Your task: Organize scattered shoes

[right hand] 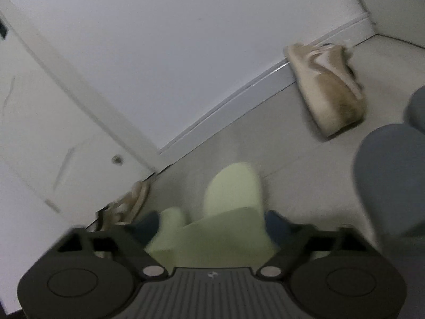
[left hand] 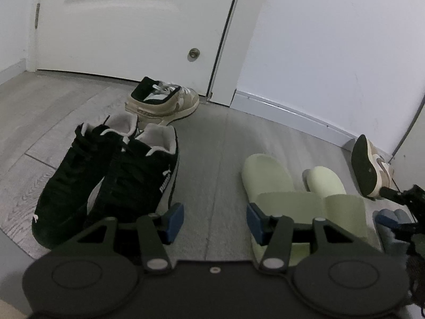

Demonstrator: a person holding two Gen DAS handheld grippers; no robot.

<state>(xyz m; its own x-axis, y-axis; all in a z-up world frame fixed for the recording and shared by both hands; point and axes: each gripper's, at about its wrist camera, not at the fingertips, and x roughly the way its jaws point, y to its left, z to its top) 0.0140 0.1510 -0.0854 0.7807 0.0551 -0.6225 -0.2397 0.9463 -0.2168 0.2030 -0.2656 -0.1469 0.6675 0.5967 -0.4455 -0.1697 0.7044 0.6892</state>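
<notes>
My left gripper [left hand: 215, 220] hangs open over bare floor, nothing between its blue pads. A pair of black sneakers [left hand: 106, 178] stands side by side to its left. Two pale green slippers [left hand: 268, 178] lie to its right. One beige sneaker [left hand: 162, 101] sits by the door; another [left hand: 369, 167] is tipped up against the right wall. My right gripper [right hand: 212, 226] is open wide, with a green slipper [right hand: 231, 186] lying between its fingers; blur hides whether the pads touch it. That gripper shows in the left wrist view at the right edge [left hand: 401, 202].
A white door [left hand: 119, 26] and a wall with a grey baseboard [left hand: 292, 111] close off the far side. Blue-grey slippers [right hand: 390, 180] lie right of the green one. A strip of grey floor [left hand: 212, 146] runs between the black sneakers and the green slippers.
</notes>
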